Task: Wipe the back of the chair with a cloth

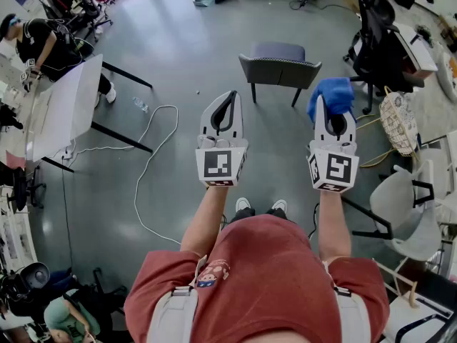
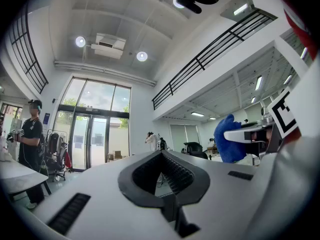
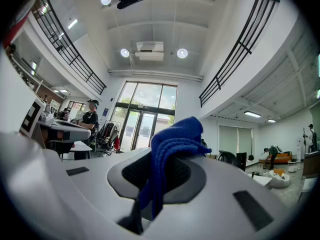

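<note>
A grey armchair (image 1: 278,63) stands on the floor ahead of me, its back turned toward me. My right gripper (image 1: 328,109) is held up in the air to the right of the chair, shut on a blue cloth (image 1: 332,93). In the right gripper view the cloth (image 3: 172,144) bunches out above the closed jaws of the gripper (image 3: 165,156). My left gripper (image 1: 229,95) is raised level with the right one and short of the chair, shut with nothing in it. The left gripper view shows its tips (image 2: 161,154) meeting and the cloth (image 2: 227,139) off to the right.
A white table (image 1: 64,106) stands at the left with a person (image 1: 39,41) behind it. A white cable (image 1: 153,148) and a bottle (image 1: 139,104) lie on the floor. To the right are a black office chair (image 1: 378,34), a wicker basket (image 1: 398,120) and a pale chair (image 1: 407,206).
</note>
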`<state>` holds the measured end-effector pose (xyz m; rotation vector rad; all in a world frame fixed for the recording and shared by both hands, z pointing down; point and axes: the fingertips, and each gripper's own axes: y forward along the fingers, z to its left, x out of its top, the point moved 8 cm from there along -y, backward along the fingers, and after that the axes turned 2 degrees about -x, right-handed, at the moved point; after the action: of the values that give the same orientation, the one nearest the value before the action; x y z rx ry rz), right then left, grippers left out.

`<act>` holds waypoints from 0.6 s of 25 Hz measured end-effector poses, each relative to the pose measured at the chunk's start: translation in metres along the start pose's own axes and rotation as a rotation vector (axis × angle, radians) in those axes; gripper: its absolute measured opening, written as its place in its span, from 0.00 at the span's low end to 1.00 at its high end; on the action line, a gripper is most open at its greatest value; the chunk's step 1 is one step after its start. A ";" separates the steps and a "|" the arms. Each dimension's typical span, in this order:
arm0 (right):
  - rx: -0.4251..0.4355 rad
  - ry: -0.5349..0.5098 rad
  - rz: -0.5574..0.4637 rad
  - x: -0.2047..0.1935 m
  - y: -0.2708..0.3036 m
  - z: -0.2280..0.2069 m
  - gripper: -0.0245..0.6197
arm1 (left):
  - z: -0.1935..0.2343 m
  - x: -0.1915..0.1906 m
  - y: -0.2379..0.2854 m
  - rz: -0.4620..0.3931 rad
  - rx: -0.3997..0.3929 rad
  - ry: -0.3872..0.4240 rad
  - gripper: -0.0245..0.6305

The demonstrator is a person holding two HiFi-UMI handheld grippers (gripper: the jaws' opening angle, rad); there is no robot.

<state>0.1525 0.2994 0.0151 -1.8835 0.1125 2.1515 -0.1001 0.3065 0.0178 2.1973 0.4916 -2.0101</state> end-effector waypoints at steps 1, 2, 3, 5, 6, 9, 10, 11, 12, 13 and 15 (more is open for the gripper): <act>-0.001 -0.002 0.000 0.000 0.001 0.001 0.14 | 0.002 0.002 0.000 -0.004 0.001 0.000 0.06; -0.002 -0.003 0.001 0.000 0.002 0.002 0.14 | 0.004 0.003 0.001 -0.009 0.002 0.000 0.06; -0.004 -0.004 0.003 0.000 0.003 0.004 0.14 | 0.006 0.003 0.001 -0.014 0.001 0.001 0.06; -0.006 -0.004 0.005 0.000 0.006 0.006 0.14 | 0.010 0.002 0.002 -0.016 -0.004 0.000 0.06; -0.008 -0.006 0.006 0.000 0.008 0.008 0.14 | 0.012 0.000 0.003 -0.013 -0.008 -0.002 0.06; -0.013 -0.014 0.007 0.001 0.013 0.015 0.14 | 0.020 -0.003 0.004 -0.011 -0.010 -0.001 0.06; -0.015 -0.016 0.009 0.001 0.014 0.018 0.14 | 0.024 -0.003 0.004 -0.014 -0.009 0.003 0.06; -0.018 -0.017 0.011 0.001 0.016 0.020 0.14 | 0.027 -0.004 0.004 -0.017 -0.010 0.008 0.06; -0.021 -0.016 0.014 0.000 0.017 0.022 0.14 | 0.031 -0.005 0.004 -0.018 -0.012 0.011 0.06; -0.026 -0.015 0.015 0.000 0.019 0.025 0.14 | 0.035 -0.006 0.004 -0.019 -0.015 0.011 0.06; -0.040 -0.013 0.016 -0.001 0.021 0.029 0.14 | 0.042 -0.008 0.004 -0.020 -0.020 0.008 0.06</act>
<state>0.1190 0.2861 0.0177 -1.8965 0.0829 2.1918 -0.1395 0.2889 0.0209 2.1989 0.5352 -1.9978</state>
